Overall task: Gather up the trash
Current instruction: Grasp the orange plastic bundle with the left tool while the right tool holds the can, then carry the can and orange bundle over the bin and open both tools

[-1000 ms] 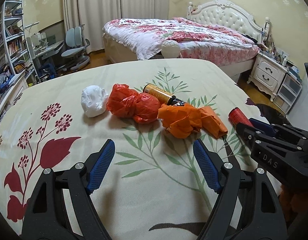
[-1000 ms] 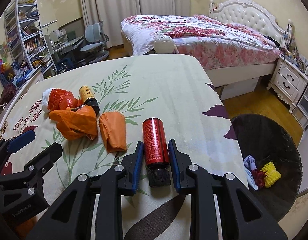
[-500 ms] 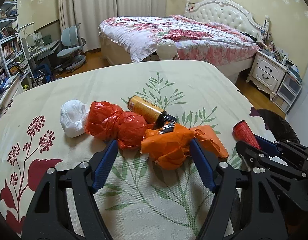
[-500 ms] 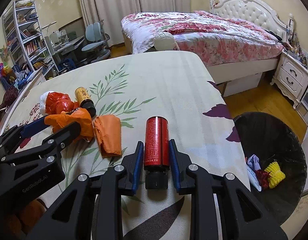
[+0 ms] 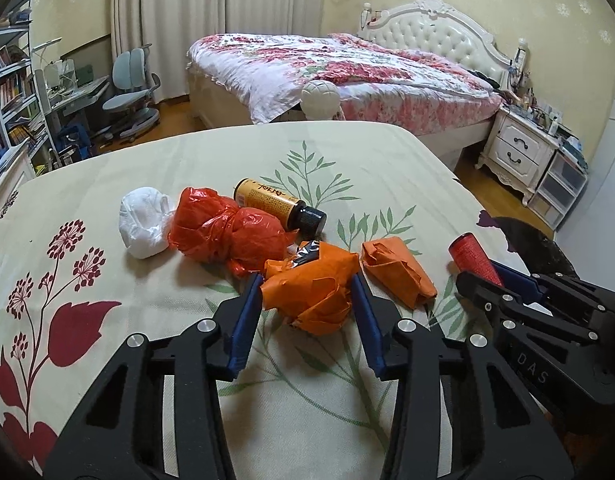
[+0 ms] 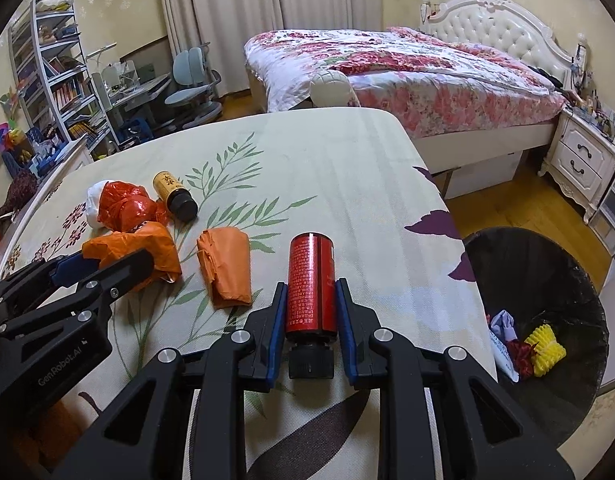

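Fingers (image 5: 247,312) of the left gripper (image 5: 305,308) are closing around an orange wad (image 5: 313,288) that sits between them on the bench (image 5: 347,160); both blue pads look to be at its sides, firm contact not certain. Right gripper (image 6: 310,312) pinches a red can (image 6: 310,284) at its lower body, black cap toward the camera, the can lying along the fingers.

Other trash on the flowered cloth:
- second orange wad (image 6: 225,268), between the two grippers, touching neither
- red bag (image 5: 223,228), just behind the first wad
- white wad (image 5: 144,222), against the red bag's far-left side
- yellow bottle (image 5: 277,206), on its side, black cap beside the red bag

Black bin (image 6: 547,308) stands on the floor off the bench's right edge, near the right gripper. Inside: a yellow item, something red, some pale paper.
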Motion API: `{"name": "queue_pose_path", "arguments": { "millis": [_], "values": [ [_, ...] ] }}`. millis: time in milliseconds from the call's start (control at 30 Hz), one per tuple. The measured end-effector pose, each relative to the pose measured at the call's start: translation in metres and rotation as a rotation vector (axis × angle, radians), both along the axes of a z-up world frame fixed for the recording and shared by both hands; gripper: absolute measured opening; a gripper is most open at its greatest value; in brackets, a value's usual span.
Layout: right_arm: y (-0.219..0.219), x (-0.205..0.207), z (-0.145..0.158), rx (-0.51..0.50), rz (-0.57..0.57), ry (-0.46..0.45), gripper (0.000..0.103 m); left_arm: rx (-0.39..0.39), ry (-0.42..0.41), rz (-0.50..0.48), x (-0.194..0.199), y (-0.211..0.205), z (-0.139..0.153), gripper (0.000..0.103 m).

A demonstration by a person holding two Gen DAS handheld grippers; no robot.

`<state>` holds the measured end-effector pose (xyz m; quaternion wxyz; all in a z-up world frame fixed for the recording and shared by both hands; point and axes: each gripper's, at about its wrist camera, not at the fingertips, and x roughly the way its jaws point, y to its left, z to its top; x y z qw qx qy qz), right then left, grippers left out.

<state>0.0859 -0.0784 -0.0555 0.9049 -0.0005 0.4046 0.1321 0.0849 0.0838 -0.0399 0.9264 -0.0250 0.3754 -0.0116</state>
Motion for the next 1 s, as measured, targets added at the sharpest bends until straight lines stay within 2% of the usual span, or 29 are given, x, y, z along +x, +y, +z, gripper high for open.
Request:
{"name": "queue_pose_path", "arguments": {
  "millis": [400,733,1000],
  "values": [
    [-0.021,-0.033,0.025,0.039,-0.032,-0.057,0.025,0.001,-0.049,-0.006,-0.032,-0.011,0.013,0.043],
    [-0.050,-0.060,0.032,0.042,-0.092,-0.087,0.025,-0.005,-0.085,-0.046,-0.057,-0.038,0.021,0.044],
    [-0.078,-0.068,0.037,0.025,-0.160,-0.109,0.025,0.006,-0.123,-0.107,-0.058,-0.071,0.029,0.044]
  ]
}}
